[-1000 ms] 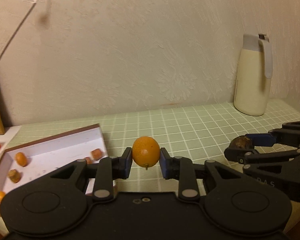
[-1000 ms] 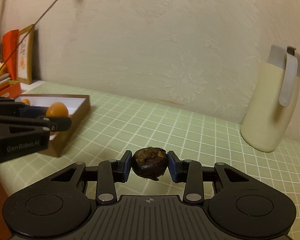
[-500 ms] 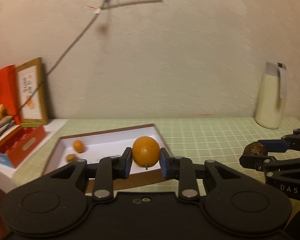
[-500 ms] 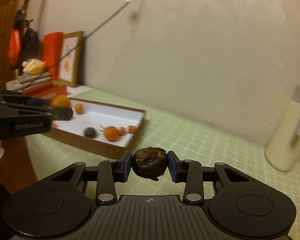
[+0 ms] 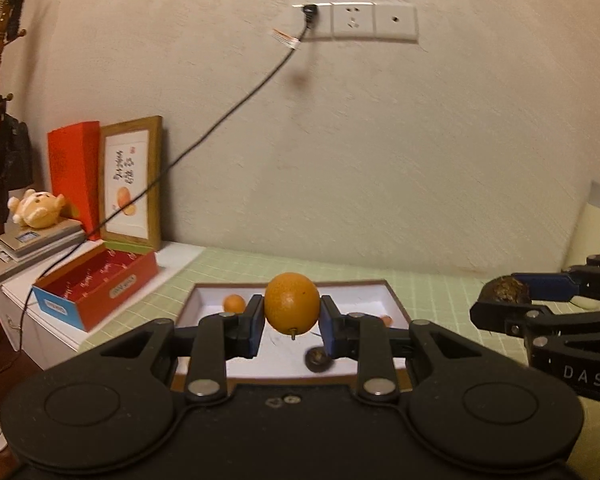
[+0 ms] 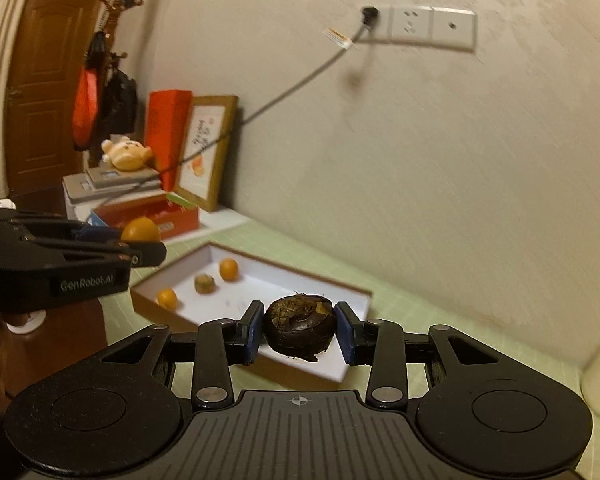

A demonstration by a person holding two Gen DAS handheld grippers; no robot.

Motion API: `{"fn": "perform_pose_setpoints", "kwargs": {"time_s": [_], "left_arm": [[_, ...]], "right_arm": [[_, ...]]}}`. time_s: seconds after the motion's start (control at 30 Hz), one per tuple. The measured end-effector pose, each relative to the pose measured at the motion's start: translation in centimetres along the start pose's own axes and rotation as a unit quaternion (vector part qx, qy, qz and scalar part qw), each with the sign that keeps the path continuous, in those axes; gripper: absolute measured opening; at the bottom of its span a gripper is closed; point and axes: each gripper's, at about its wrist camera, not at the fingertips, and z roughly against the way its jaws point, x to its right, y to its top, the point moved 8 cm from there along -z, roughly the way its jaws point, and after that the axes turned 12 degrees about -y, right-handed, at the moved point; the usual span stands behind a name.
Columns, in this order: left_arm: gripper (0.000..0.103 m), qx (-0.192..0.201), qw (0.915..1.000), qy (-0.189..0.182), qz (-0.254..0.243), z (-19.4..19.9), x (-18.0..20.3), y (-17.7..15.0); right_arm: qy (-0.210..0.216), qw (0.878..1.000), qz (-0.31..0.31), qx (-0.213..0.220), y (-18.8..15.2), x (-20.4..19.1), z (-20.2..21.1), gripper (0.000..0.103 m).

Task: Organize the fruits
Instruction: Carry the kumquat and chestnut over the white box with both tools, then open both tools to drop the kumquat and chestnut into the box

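My left gripper [image 5: 292, 322] is shut on an orange kumquat [image 5: 292, 304] and holds it in the air in front of a white box with a brown rim [image 5: 364, 292]. The left gripper also shows in the right wrist view [image 6: 144, 246]. My right gripper [image 6: 300, 334] is shut on a dark brown water chestnut [image 6: 300, 330] above the near end of the same box [image 6: 204, 256]. It also shows at the right of the left wrist view [image 5: 504, 300]. Small oranges [image 6: 229, 269] and a brown fruit [image 6: 204, 283] lie in the box.
A cream thermos jug [image 5: 598, 232] stands at the right on the green checked table [image 5: 440, 292]. A red box [image 5: 96, 288], a picture frame [image 5: 130, 182], a plush toy [image 5: 36, 208] and a power cable [image 5: 220, 120] are at the left against the wall.
Both grippers have pulled back and turned left with their fruits still held. The box now lies straight ahead and more of the room's left side shows.
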Motion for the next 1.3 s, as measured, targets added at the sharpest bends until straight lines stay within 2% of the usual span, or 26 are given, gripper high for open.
{"fn": "perform_pose_setpoints", "kwargs": {"time_s": [0.23,0.5,0.73,1.1,1.3], "left_arm": [[0.019,0.017,0.9992,0.033,0.014,-2.0,-3.0,1.5],[0.019,0.021,0.9977,0.059,0.025,-6.1,-5.2,2.1],[0.019,0.009,0.9972,0.073,0.013,-9.8,-5.7,1.1],[0.019,-0.023,0.9952,0.092,0.026,-12.6,-7.9,-0.7],[0.019,-0.048,0.9940,0.094,0.031,-13.9,-8.6,-2.0]], "right_arm": [[0.007,1.000,0.002,0.017,2.1,-1.1,-4.0,0.039],[0.004,1.000,-0.018,0.019,3.0,0.4,-9.0,0.039],[0.002,0.999,-0.028,0.018,3.6,1.5,-13.2,0.039],[0.008,0.999,-0.050,0.005,3.5,2.1,-17.5,0.039],[0.007,0.998,-0.053,-0.025,1.8,2.4,-20.0,0.039]]}}
